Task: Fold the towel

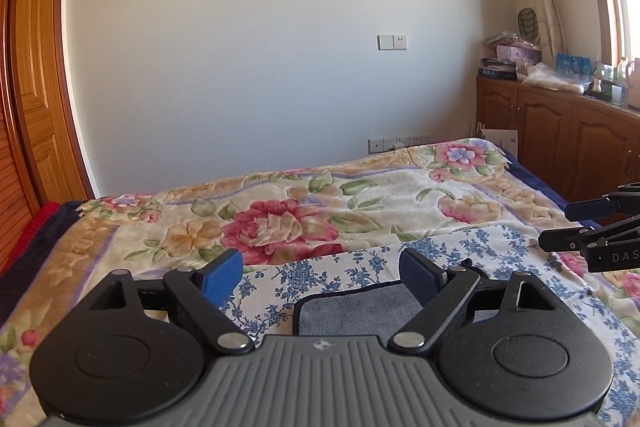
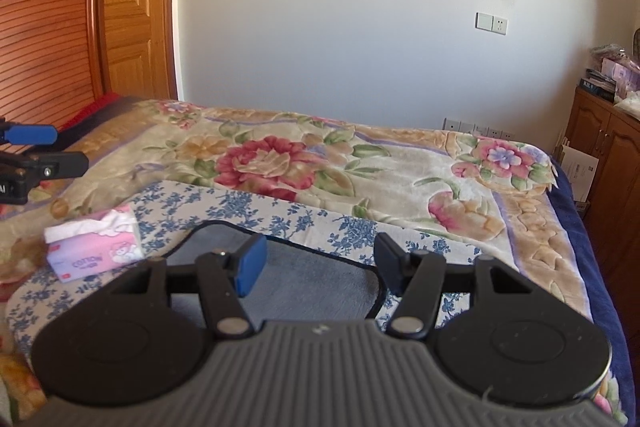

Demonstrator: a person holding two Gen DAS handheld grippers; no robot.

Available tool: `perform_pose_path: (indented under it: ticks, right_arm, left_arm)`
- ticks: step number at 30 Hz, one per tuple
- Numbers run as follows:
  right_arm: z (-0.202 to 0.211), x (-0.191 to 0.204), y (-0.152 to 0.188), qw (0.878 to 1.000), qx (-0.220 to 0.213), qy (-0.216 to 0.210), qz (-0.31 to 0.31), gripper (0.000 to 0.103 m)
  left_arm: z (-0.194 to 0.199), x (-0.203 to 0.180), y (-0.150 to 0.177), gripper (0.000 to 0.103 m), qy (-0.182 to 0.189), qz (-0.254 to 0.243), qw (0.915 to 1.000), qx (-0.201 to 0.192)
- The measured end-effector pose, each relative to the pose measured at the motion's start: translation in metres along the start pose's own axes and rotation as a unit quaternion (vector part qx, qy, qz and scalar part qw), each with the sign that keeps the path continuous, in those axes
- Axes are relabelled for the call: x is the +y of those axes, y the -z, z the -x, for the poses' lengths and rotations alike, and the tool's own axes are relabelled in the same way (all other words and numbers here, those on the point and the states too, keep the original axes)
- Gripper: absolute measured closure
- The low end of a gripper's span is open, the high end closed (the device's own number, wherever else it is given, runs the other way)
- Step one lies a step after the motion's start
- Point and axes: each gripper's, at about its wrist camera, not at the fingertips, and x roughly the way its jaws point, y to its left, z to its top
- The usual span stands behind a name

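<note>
A grey towel with a dark trim (image 1: 352,311) lies flat on a blue-flowered white cloth (image 1: 340,267) on the bed. It also shows in the right wrist view (image 2: 312,283). My left gripper (image 1: 320,273) is open and empty, hovering over the towel's left corner. My right gripper (image 2: 318,263) is open and empty, hovering above the towel's far edge. The right gripper also shows at the right edge of the left wrist view (image 1: 560,225). The left gripper shows at the left edge of the right wrist view (image 2: 56,149).
A pink tissue pack (image 2: 96,245) lies on the blue-flowered cloth left of the towel. A floral blanket (image 2: 320,163) covers the bed. Wooden cabinets (image 1: 560,143) with clutter stand to the right; a wooden door (image 2: 132,7) stands at the far left.
</note>
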Motion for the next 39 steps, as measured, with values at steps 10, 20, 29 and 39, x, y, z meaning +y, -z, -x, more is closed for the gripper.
perform_pose_path:
  ticks: [10,20,29,39]
  right_arm:
    - [0.044,0.014,-0.003,1.0,-0.018,-0.008,-0.01,0.043]
    - [0.07,0.026,0.006,0.999,-0.026,-0.011,-0.013,0.043]
    - [0.093,0.036,0.03,0.999,-0.016,-0.01,-0.032,0.039]
    - [0.121,0.047,0.053,0.999,-0.021,-0.002,-0.038,0.002]
  left_arm:
    - [0.053,-0.008,0.001,0.014,-0.002,0.002,0.9998,-0.021]
    - [0.082,-0.01,0.013,0.014,-0.006,-0.009,0.9998,-0.018]
    - [0.11,-0.015,0.03,0.012,-0.002,-0.012,0.9998,-0.013]
    - [0.141,-0.015,0.051,0.0,-0.01,0.004,0.9998,-0.016]
